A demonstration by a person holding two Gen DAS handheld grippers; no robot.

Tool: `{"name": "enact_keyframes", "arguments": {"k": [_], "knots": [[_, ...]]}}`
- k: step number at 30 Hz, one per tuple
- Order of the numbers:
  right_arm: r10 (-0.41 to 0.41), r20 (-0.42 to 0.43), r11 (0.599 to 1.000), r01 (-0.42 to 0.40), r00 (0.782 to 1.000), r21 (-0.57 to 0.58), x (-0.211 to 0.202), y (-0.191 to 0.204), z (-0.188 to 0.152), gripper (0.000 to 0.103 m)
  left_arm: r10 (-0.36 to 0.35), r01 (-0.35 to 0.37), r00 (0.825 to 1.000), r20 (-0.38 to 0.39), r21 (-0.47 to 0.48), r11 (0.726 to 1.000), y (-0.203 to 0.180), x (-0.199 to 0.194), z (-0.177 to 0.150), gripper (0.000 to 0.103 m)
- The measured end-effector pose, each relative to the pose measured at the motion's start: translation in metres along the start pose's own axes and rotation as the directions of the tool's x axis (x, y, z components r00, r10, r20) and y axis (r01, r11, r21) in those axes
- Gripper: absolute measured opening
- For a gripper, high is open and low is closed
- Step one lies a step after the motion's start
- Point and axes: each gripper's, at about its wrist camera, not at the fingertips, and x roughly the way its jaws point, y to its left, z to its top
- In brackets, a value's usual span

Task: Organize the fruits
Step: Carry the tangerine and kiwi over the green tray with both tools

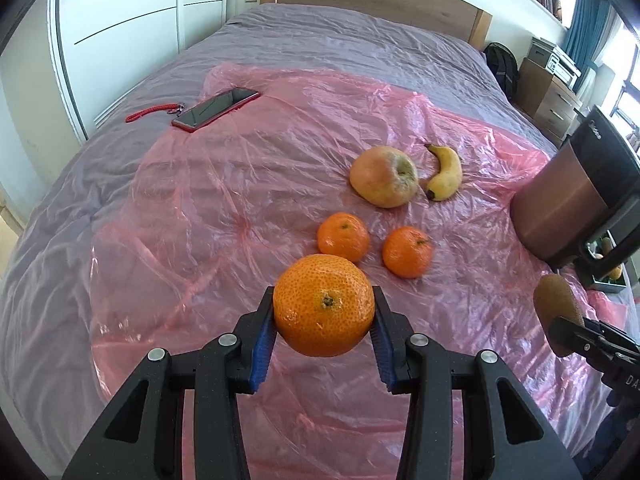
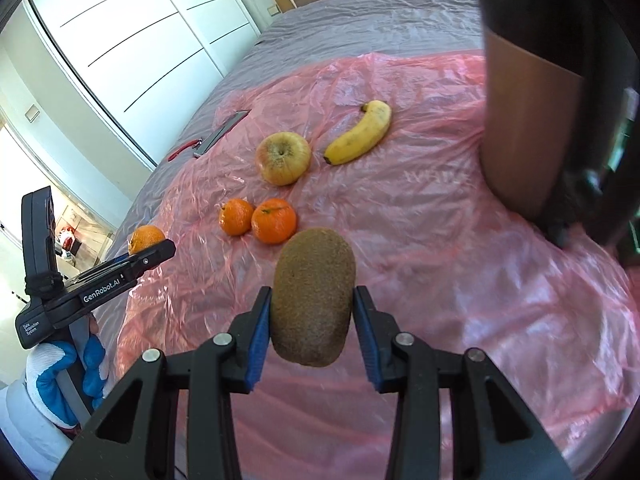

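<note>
My left gripper (image 1: 324,312) clamps a round orange mandarin (image 1: 324,305); two loose mandarins (image 1: 343,237) lie just ahead, upper centre. My right gripper (image 2: 313,312) clamps an upright brown kiwi (image 2: 313,297).

Left gripper (image 1: 324,308) raised, blue pads clamping an orange (image 1: 324,305); right gripper (image 2: 313,309) raised, clamping a kiwi (image 2: 313,297); gloved hand (image 2: 60,376) on left handle.

Your held mandarin (image 1: 324,306): orange, dimpled
Your kiwi (image 2: 313,298): fuzzy brown
Banana (image 2: 359,132): yellow, dark-tipped
Apple (image 2: 283,157): yellow, pink blush
Sheet (image 1: 240,208): translucent pink
Your gripper pads (image 1: 262,344): blue
</note>
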Motion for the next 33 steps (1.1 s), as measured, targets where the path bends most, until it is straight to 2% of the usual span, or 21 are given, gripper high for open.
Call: {"name": "enact_keyframes", "arguments": {"k": [6, 13, 17, 25, 33], "knots": [[-0.024, 0.033, 0.998, 0.022, 0.999, 0.052, -0.046, -0.039, -0.028, 0.016, -0.089, 0.09, 0.996, -0.024, 0.034, 0.995, -0.046, -0.023, -0.023, 0.038], [-0.06, 0.101, 0.989, 0.046, 0.993, 0.141, -0.102, -0.094, -0.052, 0.016, -0.189, 0.195, 0.98, -0.061, 0.105, 0.975, -0.121, -0.045, -0.042, 0.038], [-0.087, 0.139, 0.98, 0.06, 0.986, 0.19, -0.13, -0.125, -0.064, 0.016, -0.238, 0.249, 0.967, -0.089, 0.162, 0.955, -0.172, -0.054, -0.048, 0.038], [-0.146, 0.189, 0.952, 0.086, 0.971, 0.292, -0.171, -0.196, -0.082, 0.016, -0.289, 0.32, 0.946, -0.147, 0.287, 0.903, -0.268, -0.06, -0.059, 0.038], [-0.193, 0.227, 0.936, 0.109, 0.955, 0.334, -0.19, -0.253, -0.074, 0.016, -0.33, 0.384, 0.922, -0.205, 0.363, 0.849, -0.365, -0.045, -0.055, 0.038]]}}
